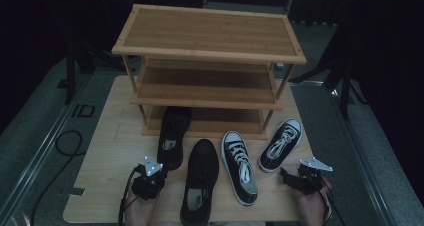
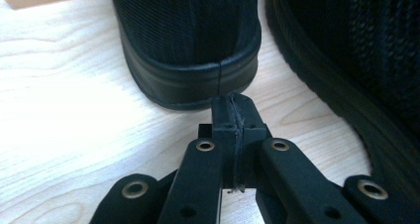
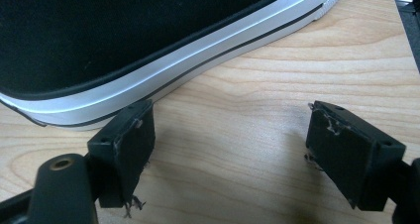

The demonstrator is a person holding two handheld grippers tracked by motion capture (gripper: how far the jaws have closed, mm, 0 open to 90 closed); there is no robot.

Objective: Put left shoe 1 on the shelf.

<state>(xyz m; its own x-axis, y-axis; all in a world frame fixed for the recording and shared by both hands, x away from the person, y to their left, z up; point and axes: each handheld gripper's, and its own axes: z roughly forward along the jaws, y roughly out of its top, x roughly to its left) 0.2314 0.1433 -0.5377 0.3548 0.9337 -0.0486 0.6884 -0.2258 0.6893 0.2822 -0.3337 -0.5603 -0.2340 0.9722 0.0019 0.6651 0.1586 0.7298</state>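
Two all-black shoes lie on the wooden board: one (image 1: 172, 136) has its toe under the rack's bottom shelf, the other (image 1: 200, 183) lies nearer me. My left gripper (image 1: 158, 170) is shut with nothing between its jaws. In the left gripper view its tips (image 2: 233, 105) sit right at the heel of the farther black shoe (image 2: 188, 60), with the other black shoe (image 2: 356, 70) to the right. Two black-and-white sneakers (image 1: 240, 166) (image 1: 281, 145) lie further right. My right gripper (image 1: 290, 173) (image 3: 233, 149) stands open and empty beside the right sneaker's white sole (image 3: 163, 60).
A three-shelf bamboo shoe rack (image 1: 207, 33) stands at the back of the board (image 1: 100, 161), its shelves bare. A black cable (image 1: 65, 143) loops on the grey floor at the left. Dark stands rise on both sides of the rack.
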